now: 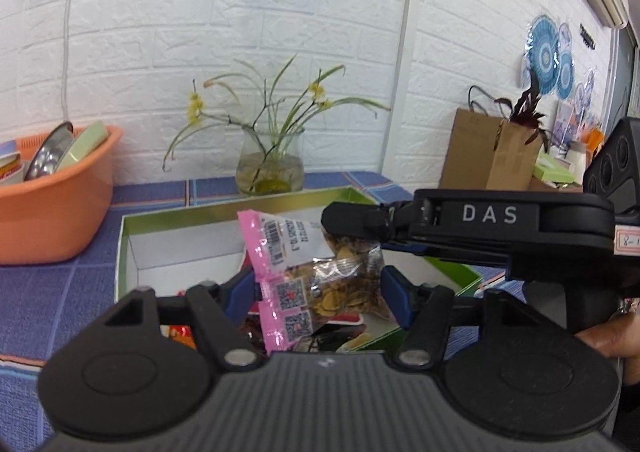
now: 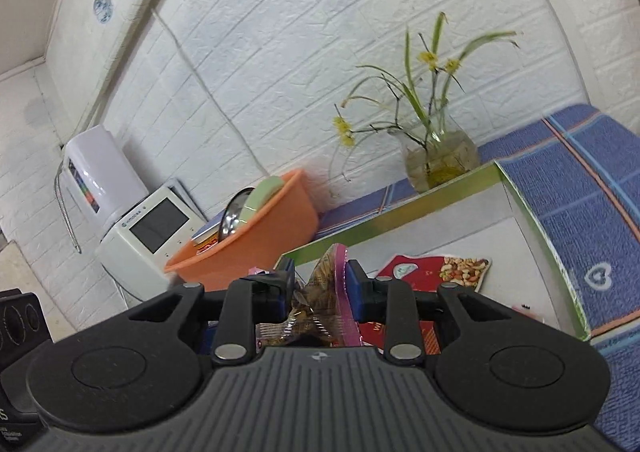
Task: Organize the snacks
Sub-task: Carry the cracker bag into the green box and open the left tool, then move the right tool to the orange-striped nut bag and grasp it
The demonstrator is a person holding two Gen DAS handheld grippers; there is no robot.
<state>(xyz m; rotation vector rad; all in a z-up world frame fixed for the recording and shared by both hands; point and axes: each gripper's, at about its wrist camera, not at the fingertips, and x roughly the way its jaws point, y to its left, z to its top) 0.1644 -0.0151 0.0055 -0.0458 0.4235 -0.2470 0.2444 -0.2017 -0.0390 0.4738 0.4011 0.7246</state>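
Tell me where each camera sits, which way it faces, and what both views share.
Left wrist: on the left gripper, facing the wall across the green-rimmed box; its fingers pinch the pink-edged snack bag. The right gripper and a hand show.
Right wrist: on the right gripper, tilted, facing the wall; its fingers pinch the same bag.
Shared: bag, box, glass vase, orange basin.

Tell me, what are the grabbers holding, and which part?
Both hold one snack bag above the green box. The left hand-held gripper pinches its middle; the right hand-held gripper pinches the end by the pink edge.
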